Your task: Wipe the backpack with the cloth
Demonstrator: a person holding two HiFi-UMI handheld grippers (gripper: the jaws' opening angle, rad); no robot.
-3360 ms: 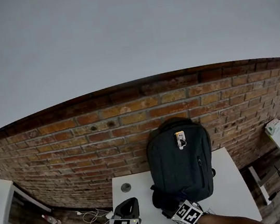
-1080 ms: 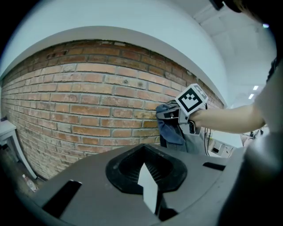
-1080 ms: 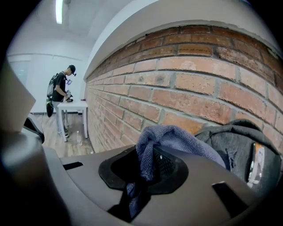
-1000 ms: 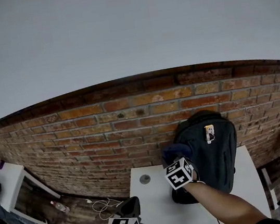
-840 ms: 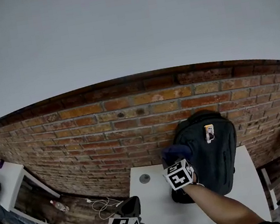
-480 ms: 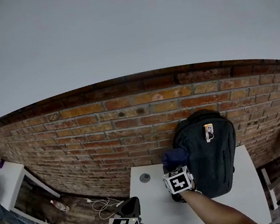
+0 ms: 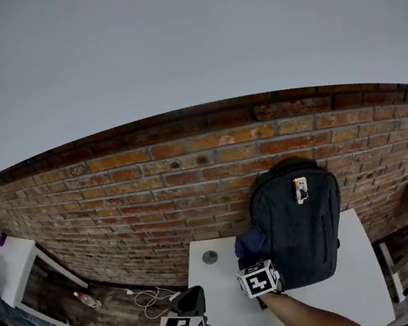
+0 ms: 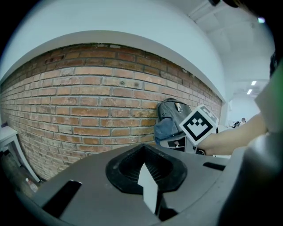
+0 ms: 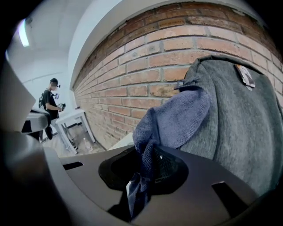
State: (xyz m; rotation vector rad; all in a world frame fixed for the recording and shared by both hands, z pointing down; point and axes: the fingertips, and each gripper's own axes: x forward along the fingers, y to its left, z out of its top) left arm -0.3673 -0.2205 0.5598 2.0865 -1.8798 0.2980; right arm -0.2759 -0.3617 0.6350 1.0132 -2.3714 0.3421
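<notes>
Right hand-held gripper (image 9: 140, 183) pinching blue terry cloth (image 9: 172, 119) against dark grey fabric backpack (image 7: 300, 224), standing upright, top uppermost, left hand-held gripper (image 8: 148, 194) pressed together

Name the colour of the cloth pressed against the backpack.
Blue. The cloth shows best in the right gripper view.

The head view looks down from high and well back at the backpack (image 7: 297, 220) against the brick wall (image 7: 153, 182). The left gripper view faces it from low and well apart; the right gripper view sits close against its front. All share backpack and wall.
</notes>
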